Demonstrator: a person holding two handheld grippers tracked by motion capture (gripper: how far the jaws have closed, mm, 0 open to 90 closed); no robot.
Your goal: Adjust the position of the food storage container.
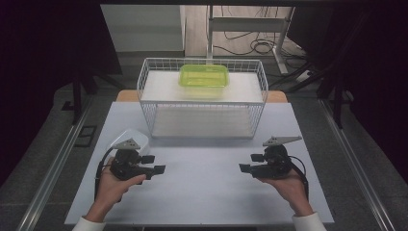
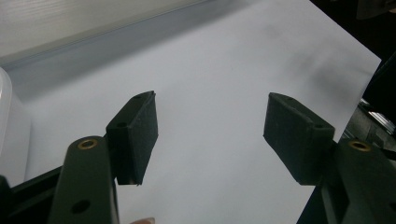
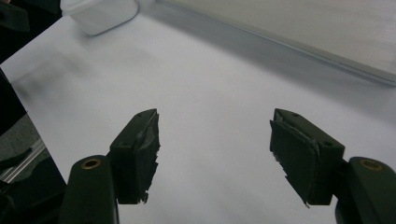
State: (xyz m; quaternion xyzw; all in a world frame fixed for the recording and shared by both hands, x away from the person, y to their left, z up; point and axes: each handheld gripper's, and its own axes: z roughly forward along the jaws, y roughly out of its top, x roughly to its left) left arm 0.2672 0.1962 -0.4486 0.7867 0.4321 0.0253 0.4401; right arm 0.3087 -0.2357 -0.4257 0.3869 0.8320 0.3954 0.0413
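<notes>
A green lidded container [image 1: 204,75] rests on the upper shelf of a white wire rack [image 1: 202,97] at the back of the table. A clear plastic container [image 1: 126,138] sits on the table at the left, just behind my left gripper [image 1: 154,163], and its corner shows in the right gripper view [image 3: 100,14]. My left gripper [image 2: 210,135] is open over bare table, nothing between its jaws. My right gripper [image 1: 251,162] is held at the right and points left; it is open too [image 3: 215,154], with nothing between its worn pads [image 3: 144,149].
The white table [image 1: 202,187] is bare between the two grippers. The rack's lower shelf [image 1: 202,122] holds nothing. Dark curtains flank the table, and a stand with cables [image 1: 255,45] is on the floor behind it.
</notes>
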